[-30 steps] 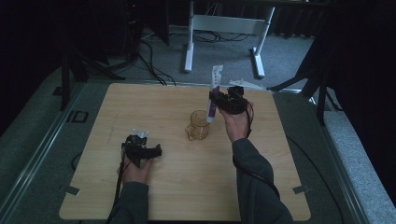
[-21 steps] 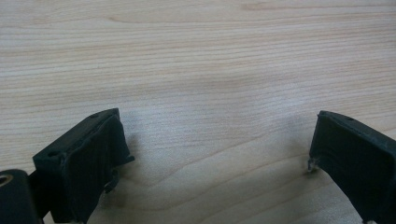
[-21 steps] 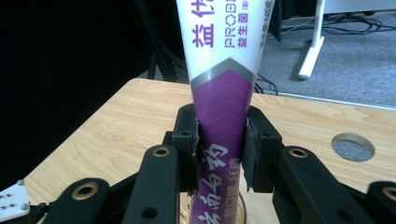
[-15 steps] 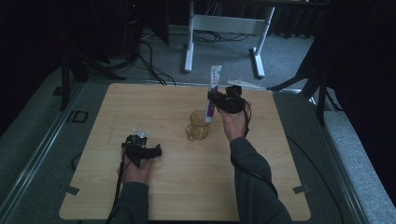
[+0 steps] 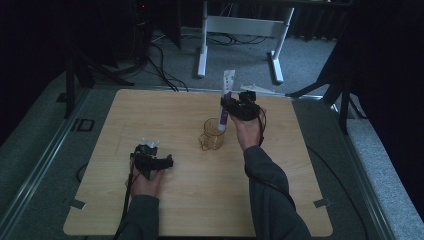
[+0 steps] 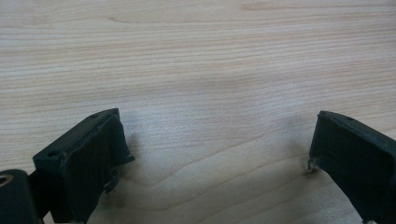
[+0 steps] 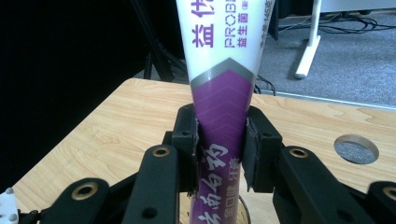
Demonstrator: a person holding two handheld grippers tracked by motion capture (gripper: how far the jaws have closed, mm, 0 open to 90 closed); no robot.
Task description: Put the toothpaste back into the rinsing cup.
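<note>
A: So why does the left tool (image 5: pixel 159 163) just rest on the counter (image 5: pixel 300 200), jaws spread with nothing between them?

B: Likely waiting; only 1 hand seems needed. The right tool (image 5: pixel 225 106) is clenched on the tube (image 5: pixel 226 100), held upright, cap end down over the glass mug (image 5: pixel 212 135), probably to stand it inside.

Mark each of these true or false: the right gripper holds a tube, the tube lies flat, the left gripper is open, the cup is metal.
1. The right gripper is shut on the purple and white tube. True.
2. The tube lies flat on the table. False: it stands upright, lower end at the cup.
3. The left gripper is open, jaws empty. True.
4. The cup is metal. False: it is clear and amber-tinted.
</note>
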